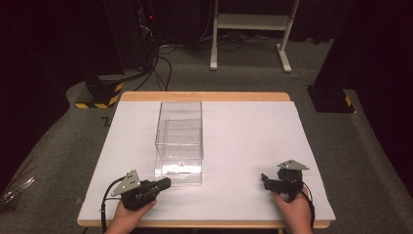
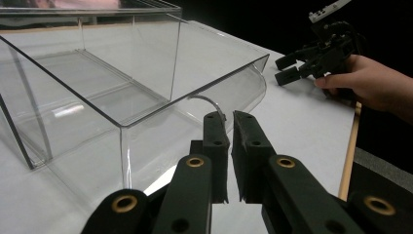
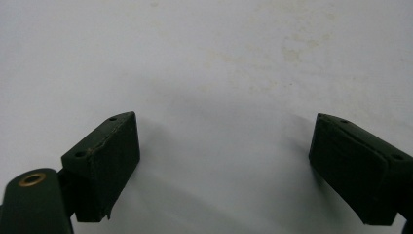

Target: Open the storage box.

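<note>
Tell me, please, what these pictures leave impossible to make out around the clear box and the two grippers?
- Clear acrylic box, high view: whether anything transparent lies inside; glare and clear walls hide it.
- Left gripper, left gripper view: whether its tips touch the box's metal handle; the closed jaws cover it.
- Right gripper, right gripper view: its body, cut off by the bottom edge.

Clear box (image 1: 179, 141) on table (image 1: 253, 131), left claw (image 1: 164, 184) just before it, right claw (image 1: 265, 179) well right.
</note>
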`<state>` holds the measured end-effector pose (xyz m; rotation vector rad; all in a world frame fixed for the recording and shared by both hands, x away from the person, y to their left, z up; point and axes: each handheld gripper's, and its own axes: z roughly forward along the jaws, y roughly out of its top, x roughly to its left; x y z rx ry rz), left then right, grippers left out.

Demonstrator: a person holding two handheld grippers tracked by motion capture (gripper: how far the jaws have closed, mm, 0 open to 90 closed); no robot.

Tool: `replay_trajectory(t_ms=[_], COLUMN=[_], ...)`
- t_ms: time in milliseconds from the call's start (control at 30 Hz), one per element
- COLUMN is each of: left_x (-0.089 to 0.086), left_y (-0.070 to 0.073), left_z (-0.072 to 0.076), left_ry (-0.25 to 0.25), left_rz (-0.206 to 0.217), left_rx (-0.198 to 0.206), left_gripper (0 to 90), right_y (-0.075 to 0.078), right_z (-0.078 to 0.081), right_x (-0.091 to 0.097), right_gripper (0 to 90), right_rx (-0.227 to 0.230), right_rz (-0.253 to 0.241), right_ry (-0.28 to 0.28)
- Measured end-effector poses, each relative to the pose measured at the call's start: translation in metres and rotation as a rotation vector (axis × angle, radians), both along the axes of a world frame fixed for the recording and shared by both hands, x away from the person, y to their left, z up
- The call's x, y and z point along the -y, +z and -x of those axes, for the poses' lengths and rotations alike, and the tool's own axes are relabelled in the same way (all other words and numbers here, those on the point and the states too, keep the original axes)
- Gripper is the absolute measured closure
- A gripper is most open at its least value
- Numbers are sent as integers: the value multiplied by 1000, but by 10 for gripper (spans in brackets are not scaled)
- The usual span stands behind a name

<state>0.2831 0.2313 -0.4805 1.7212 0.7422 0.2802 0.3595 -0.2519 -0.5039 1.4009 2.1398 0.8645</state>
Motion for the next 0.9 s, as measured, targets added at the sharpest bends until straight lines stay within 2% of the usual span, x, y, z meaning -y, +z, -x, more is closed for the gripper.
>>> replay_trajectory(t_ms=[533, 833, 900], left_x=[-4, -7, -7], left_y=[-3, -4, -3], left_z=[13, 16, 17], left_ry=[-33, -32, -31], left_rz=[-8, 0, 3], left_rx=[-14, -16, -18], left_gripper=[848, 842, 811], right_y=[0, 0, 0], right_z=[0, 0, 0], right_x=[0, 0, 0], right_gripper=[113, 113, 113], right_rx=[0, 0, 0], right_rz=[0, 0, 0], right_ry=[0, 0, 0])
